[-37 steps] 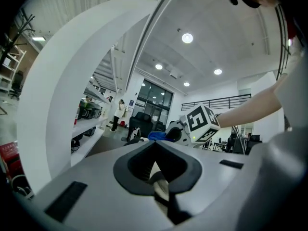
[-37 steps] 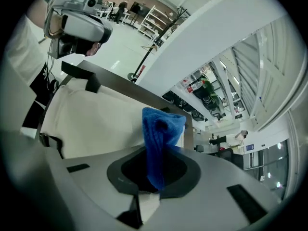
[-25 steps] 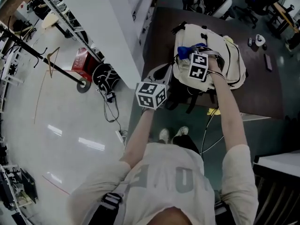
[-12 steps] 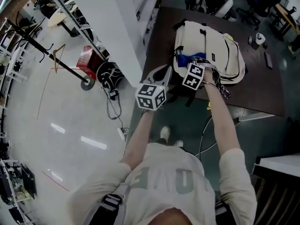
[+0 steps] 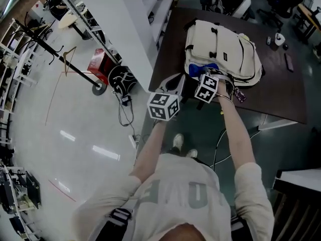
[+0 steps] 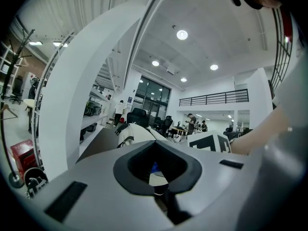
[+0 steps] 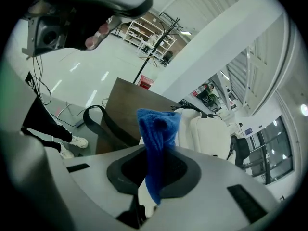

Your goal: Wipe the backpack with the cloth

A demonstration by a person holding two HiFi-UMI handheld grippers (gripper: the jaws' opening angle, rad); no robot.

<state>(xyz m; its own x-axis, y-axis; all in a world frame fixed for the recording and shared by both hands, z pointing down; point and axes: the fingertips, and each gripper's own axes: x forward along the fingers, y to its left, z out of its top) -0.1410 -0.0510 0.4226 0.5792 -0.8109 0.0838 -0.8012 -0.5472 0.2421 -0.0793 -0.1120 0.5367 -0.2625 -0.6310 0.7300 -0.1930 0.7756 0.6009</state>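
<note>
Blue cloth (image 7: pixel 156 146), cream-and-black backpack (image 5: pixel 220 41), dark brown table (image 5: pixel 281 92), pale grey floor (image 5: pixel 60 134).

Cream backpack (image 5: pixel 220 46) flat on dark table (image 5: pixel 281 94), bunched blue cloth (image 5: pixel 199 69) at its near edge, pinched in right tool (image 7: pixel 153 174).

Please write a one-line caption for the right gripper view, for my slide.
Right tongs shut on a blue cloth, with the cream backpack on the brown table ahead.

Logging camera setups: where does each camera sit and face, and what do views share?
Head view: head-mounted, steeply down at cream fabric backpack on dark brown table; arms, torso, left gripper, right gripper show.
Left gripper view: along its shut jaws toward the backpack; right forearm shows.
Right gripper view: along jaws clamping fuzzy blue cloth, backpack beyond; legs show.
Shared: backpack in all three.
</note>
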